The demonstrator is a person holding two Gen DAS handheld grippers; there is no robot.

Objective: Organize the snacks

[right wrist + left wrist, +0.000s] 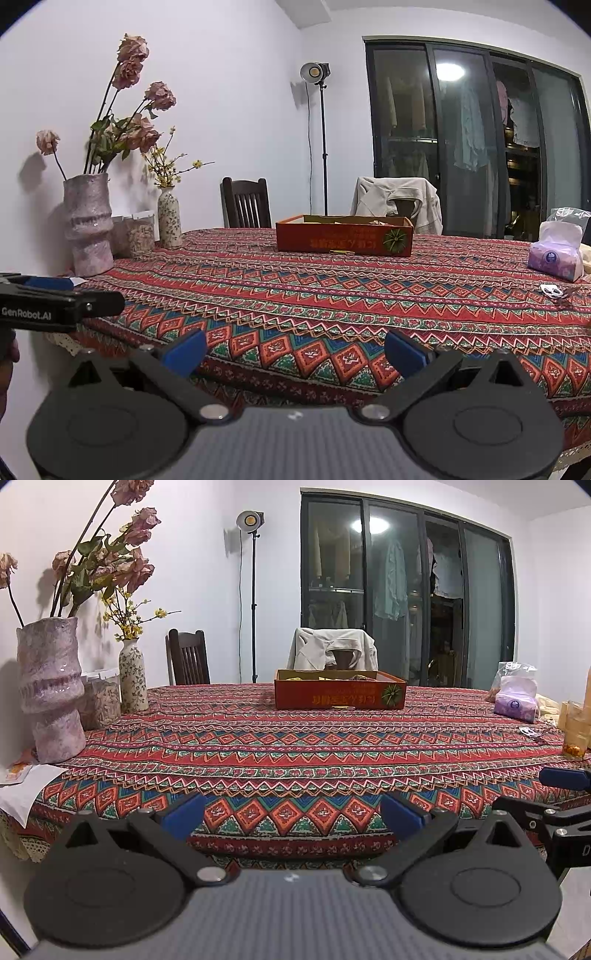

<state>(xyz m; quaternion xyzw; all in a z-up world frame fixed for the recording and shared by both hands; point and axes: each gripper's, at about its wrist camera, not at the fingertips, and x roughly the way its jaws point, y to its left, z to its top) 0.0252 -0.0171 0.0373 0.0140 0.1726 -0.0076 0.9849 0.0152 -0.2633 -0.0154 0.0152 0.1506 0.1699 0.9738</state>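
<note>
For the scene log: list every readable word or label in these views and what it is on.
"GenRobot.AI": white print on the left gripper's black body, seen from the right wrist view.
Gold characters on the red box: upside down, unreadable.
Logo on the purple tissue pack: too small to read.

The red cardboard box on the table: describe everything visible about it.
The shallow red cardboard box is an open-topped rectangular tray with yellow print running upside down along its near side and a green round emblem at the right end. It sits flat on the red patterned tablecloth, far across the table, before a chair draped with a pale garment. Some contents peek over its rim, but they cannot be identified. Nothing else touches it.
</note>
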